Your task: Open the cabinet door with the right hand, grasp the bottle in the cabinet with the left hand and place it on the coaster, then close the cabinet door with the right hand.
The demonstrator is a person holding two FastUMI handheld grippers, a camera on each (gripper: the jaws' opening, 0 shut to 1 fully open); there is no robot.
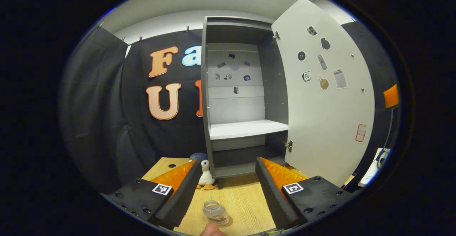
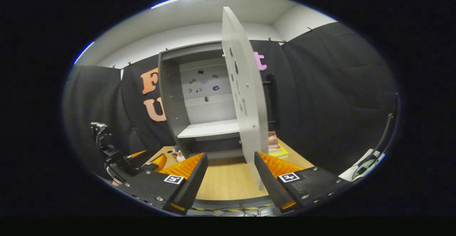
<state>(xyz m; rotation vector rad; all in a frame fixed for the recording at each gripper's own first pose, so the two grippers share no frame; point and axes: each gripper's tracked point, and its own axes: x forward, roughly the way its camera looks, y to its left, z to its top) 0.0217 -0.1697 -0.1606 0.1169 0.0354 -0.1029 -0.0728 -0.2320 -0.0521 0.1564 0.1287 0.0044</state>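
Observation:
The grey cabinet (image 1: 242, 86) stands open, its white door (image 1: 320, 97) swung out to the right. Its white shelf (image 1: 245, 128) is bare. A small clear lidless bottle (image 1: 215, 213) stands upright on the wooden table (image 1: 242, 197), low in the left gripper view between the finger bases; I cannot tell whether a coaster lies under it. My left gripper (image 1: 227, 161) is open, touching nothing. In the right gripper view the door (image 2: 245, 97) shows edge-on, its lower edge just inside my right finger. My right gripper (image 2: 231, 155) is open.
A penguin toy (image 1: 205, 174) sits at the cabinet's left foot. Books (image 2: 273, 141) lie behind the door, below its black handle (image 2: 272, 97). The left gripper and its mount (image 2: 117, 157) are at the left of the right gripper view. Cables run along the table's front edge (image 2: 242, 207).

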